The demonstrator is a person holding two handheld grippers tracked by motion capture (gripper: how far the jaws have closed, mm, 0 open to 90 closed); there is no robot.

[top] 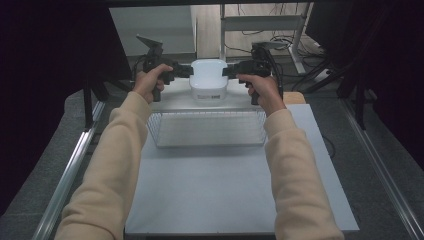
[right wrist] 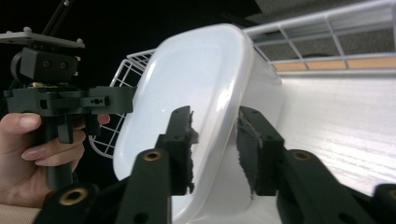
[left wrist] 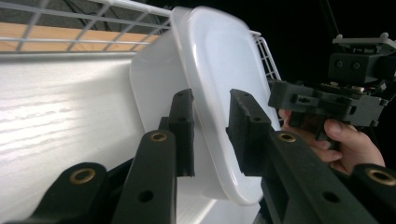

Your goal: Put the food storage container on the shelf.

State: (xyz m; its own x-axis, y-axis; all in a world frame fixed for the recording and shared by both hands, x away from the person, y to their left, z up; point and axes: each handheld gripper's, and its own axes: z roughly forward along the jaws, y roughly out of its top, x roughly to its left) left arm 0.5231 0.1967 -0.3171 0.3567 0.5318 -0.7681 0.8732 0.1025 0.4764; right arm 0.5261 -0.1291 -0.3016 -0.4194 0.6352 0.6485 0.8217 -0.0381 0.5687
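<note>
A white plastic container (top: 209, 80) with a smooth lid stands just beyond a wire basket (top: 207, 144), and I cannot tell whether it rests on the table. My left gripper (top: 187, 71) reaches in from its left side. In the left gripper view the lid's rim (left wrist: 219, 56) passes between the jaws of the left gripper (left wrist: 212, 95), with gaps on both sides. My right gripper (top: 228, 70) comes in from the other side. Its jaws (right wrist: 215, 113) straddle the container's rim (right wrist: 187, 70) the same way, without the pads pressing on it.
The white wire basket lies on a pale board (top: 215, 190) between the person's forearms. Metal rails (top: 65, 175) run along both sides of the table. A desk frame and cables (top: 280, 35) stand behind the container. The basket's wire (left wrist: 93, 23) runs close past the container.
</note>
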